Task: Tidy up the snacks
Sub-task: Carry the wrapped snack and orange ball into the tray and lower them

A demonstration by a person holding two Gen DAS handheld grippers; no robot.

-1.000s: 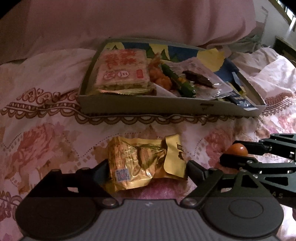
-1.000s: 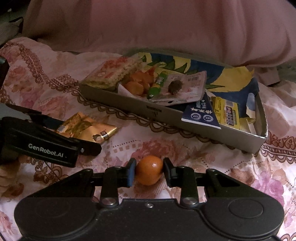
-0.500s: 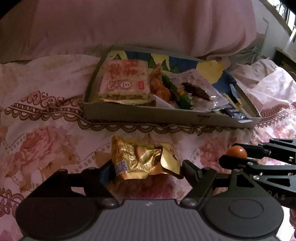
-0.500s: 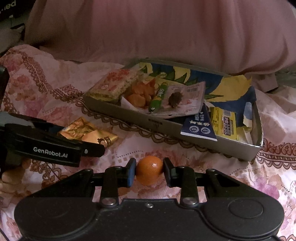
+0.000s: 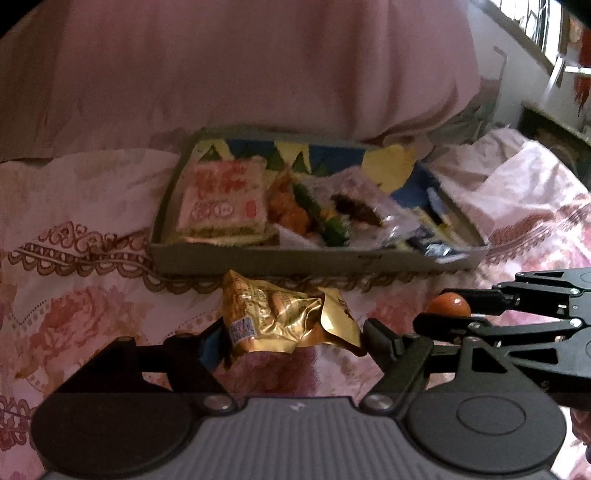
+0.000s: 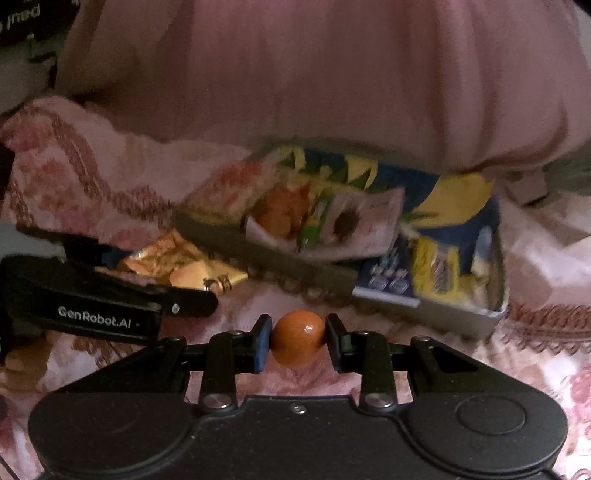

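Note:
My left gripper (image 5: 293, 338) is shut on a crumpled gold snack packet (image 5: 273, 321), held just above the floral bedspread in front of the tray. The same packet (image 6: 177, 262) shows at the left of the right wrist view. My right gripper (image 6: 298, 341) is shut on a small glossy orange fruit (image 6: 298, 343), which is also visible from the left wrist view (image 5: 448, 304). Ahead of both lies a shallow cardboard tray (image 5: 295, 258) holding a pink-labelled cracker pack (image 5: 221, 199), orange snacks (image 5: 291, 214), a green packet (image 5: 321, 218) and a clear pack (image 5: 358, 208).
A large pink pillow (image 5: 258, 74) rises right behind the tray. Blue and yellow packets (image 6: 439, 273) fill the tray's right end. The floral bedspread (image 5: 74, 314) spreads all round, bunched up at the right. A window (image 5: 535, 29) is at the upper right.
The left jaws have closed in on the gold packet and crumpled it. Both grippers have risen with what they hold, and the tray now sits lower in both views.

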